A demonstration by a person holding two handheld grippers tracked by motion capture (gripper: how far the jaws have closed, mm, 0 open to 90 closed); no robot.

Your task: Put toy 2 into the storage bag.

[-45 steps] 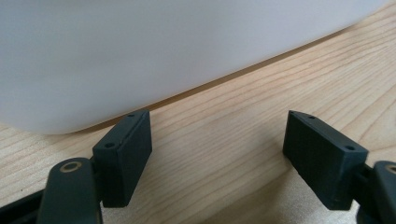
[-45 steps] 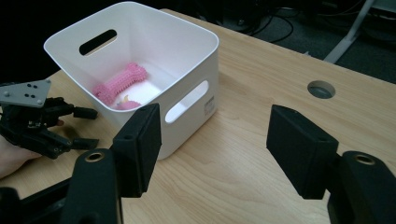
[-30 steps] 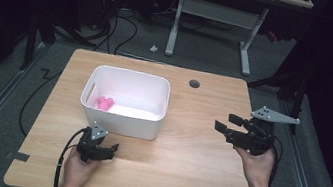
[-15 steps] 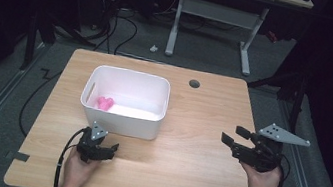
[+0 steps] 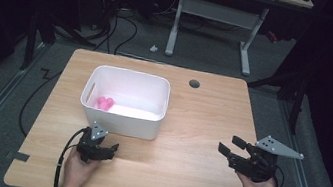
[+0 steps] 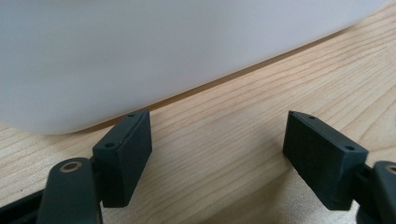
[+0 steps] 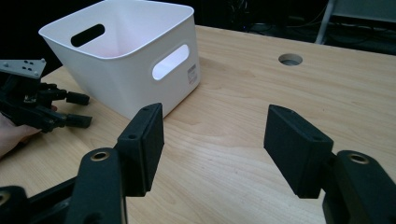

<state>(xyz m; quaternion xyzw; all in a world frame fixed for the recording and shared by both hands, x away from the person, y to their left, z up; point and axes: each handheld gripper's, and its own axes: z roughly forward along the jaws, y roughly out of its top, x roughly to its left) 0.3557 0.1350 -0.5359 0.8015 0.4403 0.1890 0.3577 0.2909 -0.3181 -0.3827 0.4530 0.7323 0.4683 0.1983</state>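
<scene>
Just beyond the gaping, empty jaws of the left gripper (image 5: 104, 150) stands the white plastic bin (image 5: 123, 117) on the wooden table (image 5: 199, 129), while the right gripper (image 5: 226, 147), well off to its right, also holds nothing between its parted jaws.

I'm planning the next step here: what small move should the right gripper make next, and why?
Probably slide the right gripper leftward toward the right side of the white bin. Its fingers stand apart with nothing between them, far from the bin, while the left gripper sits open close by the bin's near wall, so a two-sided hold seems likely.
</scene>
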